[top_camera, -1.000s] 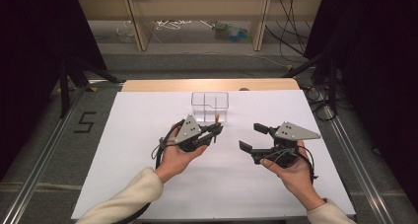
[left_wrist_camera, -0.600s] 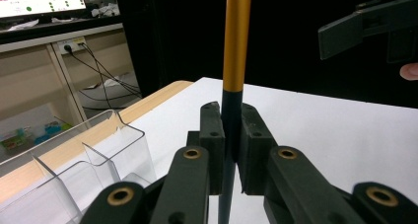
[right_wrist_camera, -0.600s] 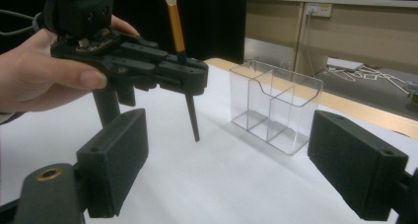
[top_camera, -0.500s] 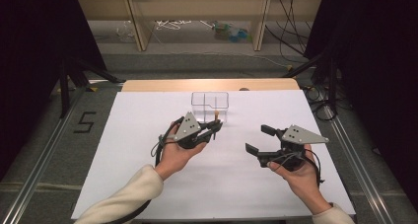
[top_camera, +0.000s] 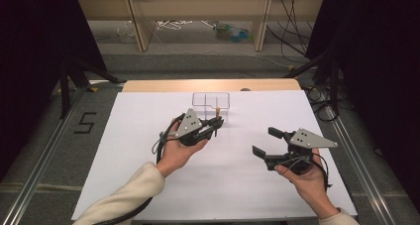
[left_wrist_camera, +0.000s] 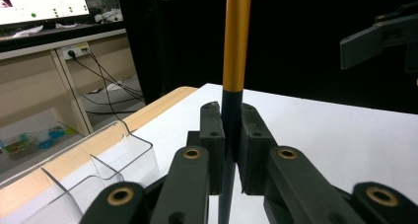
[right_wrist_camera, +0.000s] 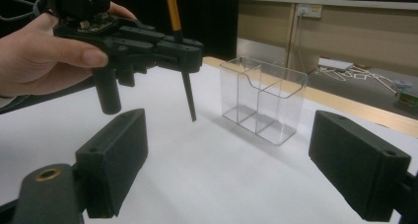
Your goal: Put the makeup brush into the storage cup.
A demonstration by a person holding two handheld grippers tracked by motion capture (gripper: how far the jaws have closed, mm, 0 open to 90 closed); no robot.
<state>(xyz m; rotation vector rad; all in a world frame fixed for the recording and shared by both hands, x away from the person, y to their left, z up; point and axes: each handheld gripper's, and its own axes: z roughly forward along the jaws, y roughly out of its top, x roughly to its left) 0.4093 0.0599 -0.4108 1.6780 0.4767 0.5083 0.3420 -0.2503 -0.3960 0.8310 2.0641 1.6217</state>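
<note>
My left gripper (top_camera: 217,125) is shut on a pen (top_camera: 217,111) with an orange upper barrel and a black lower part, held upright above the white table. In the left gripper view the pen (left_wrist_camera: 236,36) rises straight up between the closed jaws. A clear plastic holder (top_camera: 210,102) with compartments stands just beyond it, at the table's far middle. My right gripper (top_camera: 265,141) is open and holds nothing, to the right and nearer the person. In the right gripper view its pads (right_wrist_camera: 116,160) frame the pen (right_wrist_camera: 187,95) and the holder (right_wrist_camera: 263,98).
The white table sheet (top_camera: 148,185) ends at a wooden strip (top_camera: 148,85) along the far edge. Beyond it are wooden shelves, cables and small clutter on the floor (top_camera: 228,31). Black stands and curtains flank both sides. A "5" mark (top_camera: 85,122) lies on the left floor.
My right gripper has drawn back toward the person and a little to the right, still open. The left gripper and its pen have barely moved.
</note>
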